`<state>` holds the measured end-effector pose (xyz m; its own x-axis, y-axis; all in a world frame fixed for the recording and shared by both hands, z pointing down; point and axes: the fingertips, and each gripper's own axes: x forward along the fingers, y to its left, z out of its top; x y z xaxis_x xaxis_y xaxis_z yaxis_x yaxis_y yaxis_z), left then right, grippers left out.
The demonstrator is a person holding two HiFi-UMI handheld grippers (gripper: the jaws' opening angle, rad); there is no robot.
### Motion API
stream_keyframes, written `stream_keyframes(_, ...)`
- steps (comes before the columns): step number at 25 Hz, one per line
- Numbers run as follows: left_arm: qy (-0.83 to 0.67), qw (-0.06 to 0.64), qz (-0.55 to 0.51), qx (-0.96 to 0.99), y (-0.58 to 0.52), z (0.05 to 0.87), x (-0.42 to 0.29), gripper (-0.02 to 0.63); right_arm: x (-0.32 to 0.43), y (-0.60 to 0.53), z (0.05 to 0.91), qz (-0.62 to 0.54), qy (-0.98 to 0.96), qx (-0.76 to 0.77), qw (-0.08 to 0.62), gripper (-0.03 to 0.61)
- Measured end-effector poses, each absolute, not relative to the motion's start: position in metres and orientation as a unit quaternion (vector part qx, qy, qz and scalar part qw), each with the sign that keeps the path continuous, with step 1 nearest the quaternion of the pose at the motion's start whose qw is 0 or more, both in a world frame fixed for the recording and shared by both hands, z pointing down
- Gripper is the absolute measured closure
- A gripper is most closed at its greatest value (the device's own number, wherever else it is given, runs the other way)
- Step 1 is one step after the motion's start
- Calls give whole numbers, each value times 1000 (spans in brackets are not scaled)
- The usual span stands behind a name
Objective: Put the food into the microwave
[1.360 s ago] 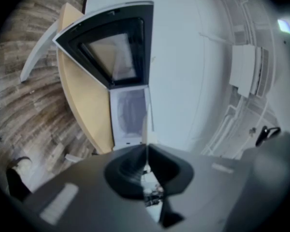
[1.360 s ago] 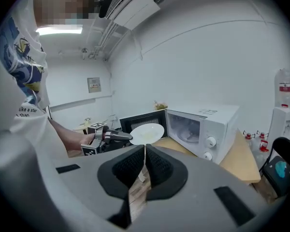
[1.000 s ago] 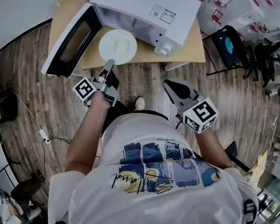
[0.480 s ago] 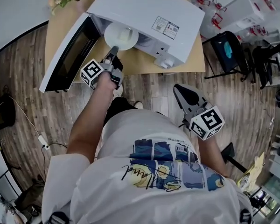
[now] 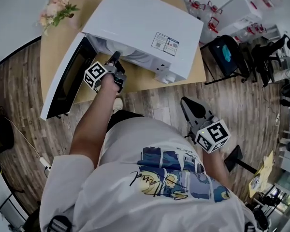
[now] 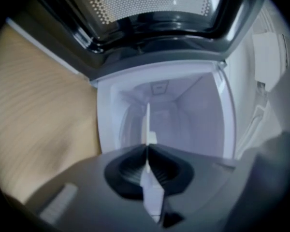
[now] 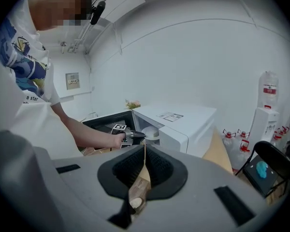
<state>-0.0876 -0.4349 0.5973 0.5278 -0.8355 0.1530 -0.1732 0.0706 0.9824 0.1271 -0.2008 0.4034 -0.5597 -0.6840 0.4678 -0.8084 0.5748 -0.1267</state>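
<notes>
The white microwave [image 5: 145,28] sits on the wooden surface [image 5: 55,52], close to the near edge. Its door [image 5: 63,88] is swung wide open to the left, and the door's free end reaches past that edge over the plank floor [image 5: 19,95].

The left tool [image 5: 115,61] reaches into the mouth of the oven, clenched on the rim of a white plate [image 7: 151,132]. In the left gripper view the plate shows edge-on as a thin pale line pinched between the two pads, with the pale oven chamber straight ahead of it. Most of the plate is already inside the opening, under the front lip of the microwave's top. The food on it cannot be made out from any view.

The right tool [image 5: 189,106] hangs well apart from the surface, over the floor beside the person's right hip and pointing toward the microwave. Its jaws are pressed together with nothing between them.

A small bunch of flowers [image 5: 55,8] stands at the far left corner of the surface. A black chair [image 5: 227,52] stands on the floor off the surface's right edge.
</notes>
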Motion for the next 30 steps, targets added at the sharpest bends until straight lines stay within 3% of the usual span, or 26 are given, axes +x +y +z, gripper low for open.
stream_keyframes(10,-430,627,-214,614,-448,619,-84,593,133,-203,407,183,-854,450,185,566)
stream_keyframes(19,-497,577,-60,646,-451,620,-85,554,128,-204,407,190,-857,447,173,565)
stream_keyframes(23,-543,511,33,666,-448,619,-90,517,127,-201,407,189,-859,443,170,566)
stream_keyframes(25,-558,487,66,668,-444,622,-91,434,128,-198,406,190,-860,443,169,566)
stream_keyframes(30,-571,472,63,669,-435,620,-95,420,135,-192,408,188,-862,442,163,565)
